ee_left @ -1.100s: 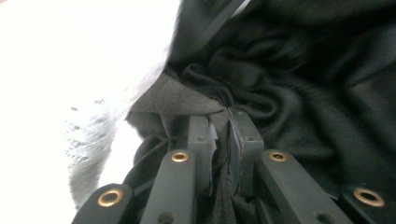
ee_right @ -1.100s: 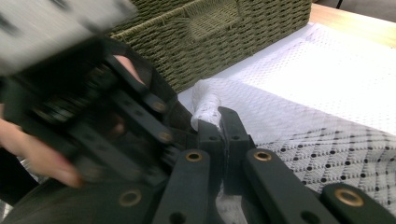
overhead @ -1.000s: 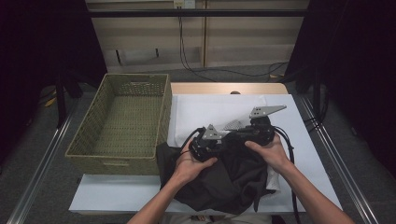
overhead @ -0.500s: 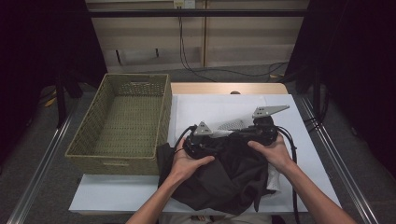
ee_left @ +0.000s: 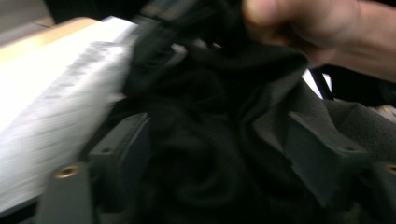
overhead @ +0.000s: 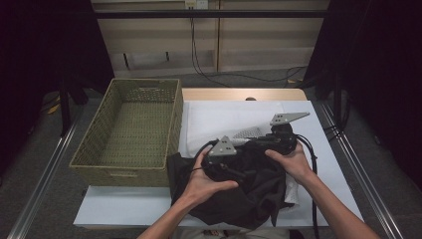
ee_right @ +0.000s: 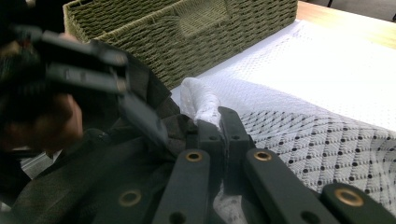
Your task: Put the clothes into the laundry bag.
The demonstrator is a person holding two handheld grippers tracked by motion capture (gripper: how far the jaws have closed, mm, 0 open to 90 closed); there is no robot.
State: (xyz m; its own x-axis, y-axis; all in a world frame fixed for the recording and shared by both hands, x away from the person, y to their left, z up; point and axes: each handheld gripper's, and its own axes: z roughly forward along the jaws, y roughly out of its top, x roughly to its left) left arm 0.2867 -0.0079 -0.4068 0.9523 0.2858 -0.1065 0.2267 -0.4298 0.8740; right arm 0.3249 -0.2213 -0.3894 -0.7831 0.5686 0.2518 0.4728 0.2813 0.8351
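A black garment (overhead: 249, 194) lies crumpled at the table's front, under both hands. My left gripper (overhead: 234, 159) sits on top of it. In the left gripper view my left gripper (ee_left: 219, 149) is open, its jaws wide apart with folds of the black garment (ee_left: 201, 186) bunched between them. My right gripper (overhead: 256, 142) is just right of it. In the right gripper view my right gripper (ee_right: 220, 123) is shut on a raised fold of white dotted cloth (ee_right: 201, 100), beside the black garment (ee_right: 93, 177). A patch of that dotted cloth (overhead: 247, 133) shows between the grippers.
A woven basket (overhead: 119, 167) stands at the left of the table, its near wall (ee_right: 196, 28) close to the garment. A white cover (overhead: 229, 114) spreads over the tabletop behind the grippers. Cables trail off at the right.
My left gripper has shifted slightly left, then back right and lower over the black garment. The right gripper has stayed nearly in place.
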